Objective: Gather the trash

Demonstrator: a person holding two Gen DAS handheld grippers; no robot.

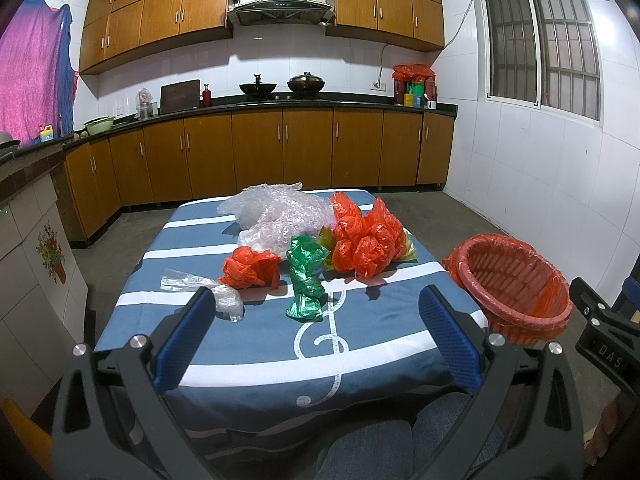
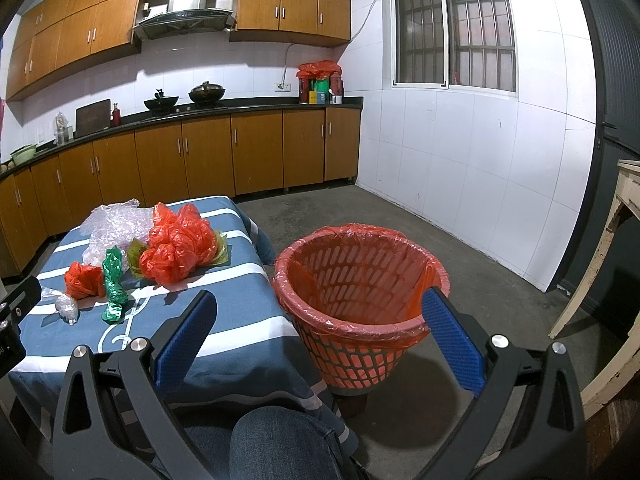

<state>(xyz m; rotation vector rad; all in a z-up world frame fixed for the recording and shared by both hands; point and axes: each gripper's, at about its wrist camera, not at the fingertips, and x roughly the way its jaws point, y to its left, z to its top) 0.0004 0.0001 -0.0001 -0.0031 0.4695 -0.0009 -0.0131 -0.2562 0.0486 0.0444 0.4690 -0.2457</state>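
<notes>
Plastic trash lies on a blue striped table [image 1: 256, 344]: a green bag [image 1: 306, 276], a small red bag [image 1: 250, 268], a large red bag [image 1: 366, 240], clear bubble wrap [image 1: 280, 212] and small clear wrappers [image 1: 208, 288]. A red basket lined with a red bag [image 1: 516, 284] stands right of the table, also in the right wrist view [image 2: 360, 292]. My left gripper [image 1: 316, 300] is open and empty above the table's near edge. My right gripper [image 2: 320, 304] is open and empty, just before the basket. The bags show in the right wrist view [image 2: 176, 248].
Wooden kitchen cabinets [image 1: 260, 152] and a counter with woks run along the back and left. A white tiled wall with a window [image 2: 452, 28] is at right. A worn wooden table leg [image 2: 592, 280] stands at far right. My knee [image 2: 280, 444] is below the table edge.
</notes>
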